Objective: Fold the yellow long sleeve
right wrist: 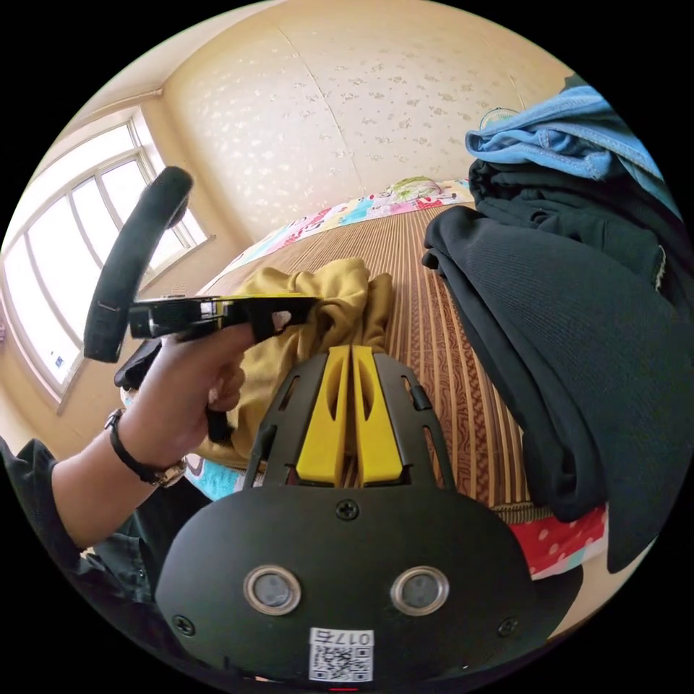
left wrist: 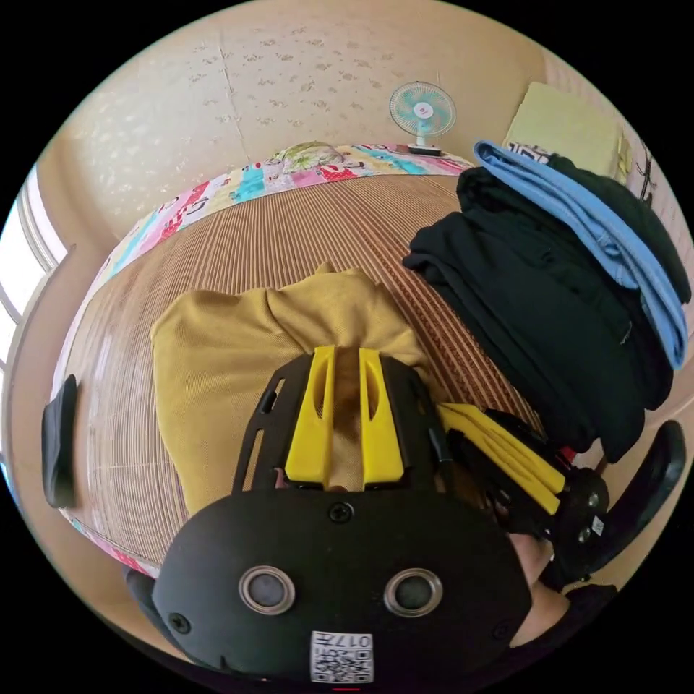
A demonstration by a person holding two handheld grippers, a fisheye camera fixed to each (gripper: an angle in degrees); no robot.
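Observation:
The yellow long sleeve (left wrist: 217, 376) lies folded into a compact mustard bundle on the striped mat (left wrist: 289, 231). My left gripper (left wrist: 347, 352) sits over its near edge. The jaws are nearly closed, with bunched yellow cloth pinched between them. In the right gripper view the garment (right wrist: 340, 296) is a rumpled heap. A hand holds the left gripper (right wrist: 289, 307) side-on against it. My right gripper (right wrist: 352, 352) has its jaws pressed together with nothing in them, just short of the garment's edge. It also appears in the left gripper view (left wrist: 452, 413), low beside the left one.
A stack of folded black clothes (left wrist: 549, 318) with a blue garment (left wrist: 607, 238) on top stands on the mat close to the right. A fan (left wrist: 423, 112) stands at the far wall. A dark object (left wrist: 59, 441) lies at the mat's left edge. A window (right wrist: 65, 275) is at left.

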